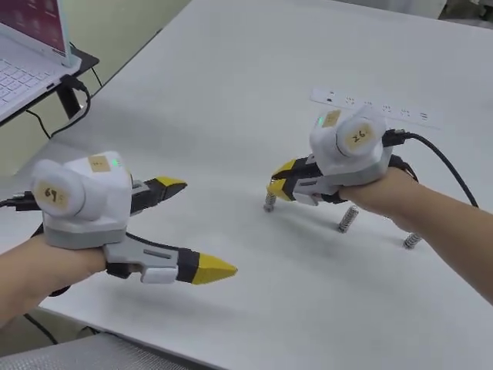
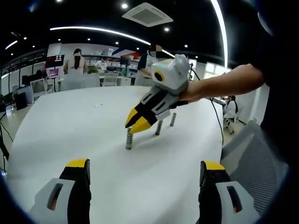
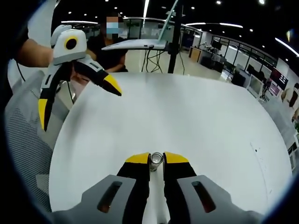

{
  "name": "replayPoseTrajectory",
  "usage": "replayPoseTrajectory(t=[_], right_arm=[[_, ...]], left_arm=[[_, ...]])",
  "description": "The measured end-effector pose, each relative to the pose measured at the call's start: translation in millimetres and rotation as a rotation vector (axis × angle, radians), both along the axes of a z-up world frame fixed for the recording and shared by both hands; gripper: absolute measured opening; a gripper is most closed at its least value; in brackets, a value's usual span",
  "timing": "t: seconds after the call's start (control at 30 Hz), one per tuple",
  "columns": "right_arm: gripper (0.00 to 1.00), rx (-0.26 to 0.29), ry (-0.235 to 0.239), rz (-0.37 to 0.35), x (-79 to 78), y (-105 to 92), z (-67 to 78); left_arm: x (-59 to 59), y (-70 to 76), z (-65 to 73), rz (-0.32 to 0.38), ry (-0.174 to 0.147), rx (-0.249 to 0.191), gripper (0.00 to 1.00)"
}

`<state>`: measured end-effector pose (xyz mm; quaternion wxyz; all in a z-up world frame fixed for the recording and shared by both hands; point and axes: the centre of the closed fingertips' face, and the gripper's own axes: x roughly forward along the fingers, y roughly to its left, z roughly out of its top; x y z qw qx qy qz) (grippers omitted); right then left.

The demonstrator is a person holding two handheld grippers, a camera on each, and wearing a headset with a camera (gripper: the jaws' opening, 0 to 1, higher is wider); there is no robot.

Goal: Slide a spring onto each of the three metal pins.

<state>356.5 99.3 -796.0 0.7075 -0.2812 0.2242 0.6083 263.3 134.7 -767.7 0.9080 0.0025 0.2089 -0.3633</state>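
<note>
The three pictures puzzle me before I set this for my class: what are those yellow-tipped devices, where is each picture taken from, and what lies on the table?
A person holds a two-fingered gripper in each hand; no robot arm. The head view comes from a headset camera; the other two from cameras riding on each gripper. On the table stand three springs, with a power strip beyond and a laptop aside. The left gripper is open; the right gripper pinches one spring in its fingers.
</note>
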Motion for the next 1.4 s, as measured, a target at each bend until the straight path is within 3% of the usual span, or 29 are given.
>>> replayPoseTrajectory(t=[0.3, 0.5, 0.6, 0.7, 0.8, 0.9, 1.27, 1.4], right_arm=[[0.08, -0.036, -0.020, 0.016, 1.5, 0.5, -15.5], [0.10, -0.018, -0.012, 0.011, 3.2, 1.6, -12.0], [0.16, 0.019, 0.006, -0.001, 3.3, 3.9, -4.6], [0.15, 0.019, -0.009, 0.000, 4.1, 2.6, -0.2], [0.19, 0.061, 0.020, -0.004, 0.4, 3.7, 10.3], [0.20, 0.108, -0.001, -0.008, -1.3, 1.3, 25.5], [0.28, 0.184, 0.017, -0.061, -12.0, -24.3, 47.6], [0.30, 0.212, 0.024, -0.079, -17.8, -33.8, 51.5]], left_arm=[[2.4, -4.5, 0.6, -0.008, 0.003, -0.001, 0.94], [1.9, -5.2, -1.2, -0.021, 0.009, 0.012, 0.94], [3.9, -5.3, 1.5, -0.022, 0.004, 0.009, 0.94], [6.0, -6.2, 4.0, -0.022, 0.000, 0.006, 0.94], [8.2, -8.4, 7.5, -0.024, -0.009, -0.002, 0.94], [10.3, -10.2, 10.8, -0.023, -0.015, -0.007, 0.95], [13.8, -14.4, 16.3, -0.022, -0.026, -0.011, 0.95], [16.0, -16.5, 21.8, -0.009, -0.032, -0.031, 0.95]])
